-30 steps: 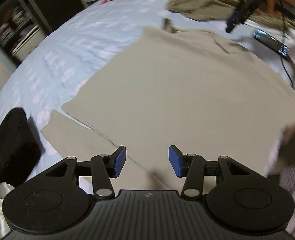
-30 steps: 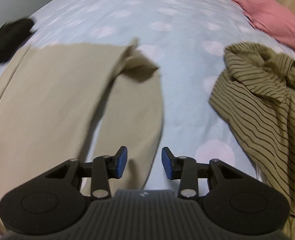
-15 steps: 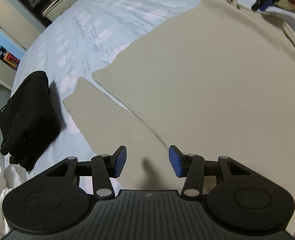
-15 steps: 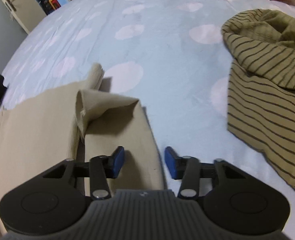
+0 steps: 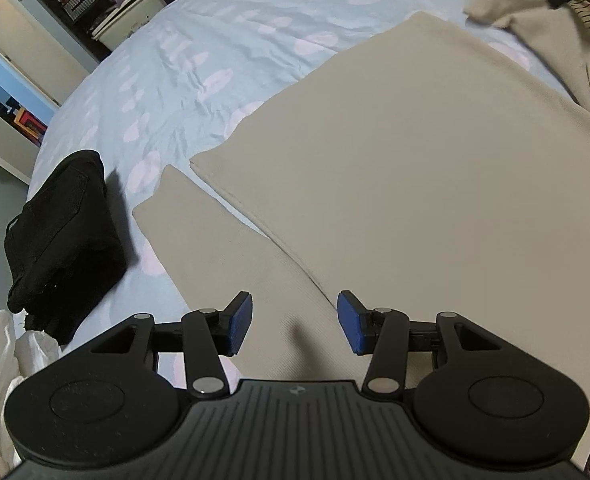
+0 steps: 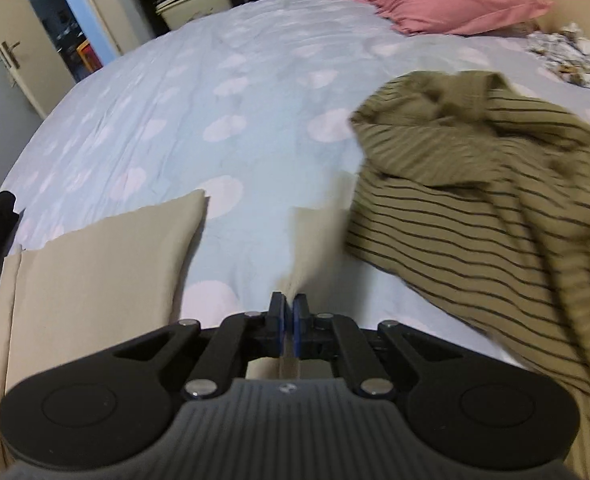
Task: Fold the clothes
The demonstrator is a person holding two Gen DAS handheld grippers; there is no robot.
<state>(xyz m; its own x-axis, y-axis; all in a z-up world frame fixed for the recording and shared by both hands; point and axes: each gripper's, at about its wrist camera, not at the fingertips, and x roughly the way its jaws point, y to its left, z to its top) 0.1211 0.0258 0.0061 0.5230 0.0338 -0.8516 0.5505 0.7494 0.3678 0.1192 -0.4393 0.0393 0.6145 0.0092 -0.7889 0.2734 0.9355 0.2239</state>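
Sleeve-folding was the step in hand: your right gripper [image 6: 289,322] pinched the beige top's [image 5: 395,184] far sleeve [image 6: 315,236] between pressed-together jaws. Your left gripper [image 5: 294,322] hovered, jaws spread, over the near sleeve [image 5: 223,248] just ahead. Next, I judged, you needed to carry the pinched sleeve across the body.

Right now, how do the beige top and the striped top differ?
The beige top is plain and spread flat; the striped top has dark stripes on olive and lies crumpled. The right claw pinches a beige sleeve; nothing grips the striped one. Both lie on the bed.
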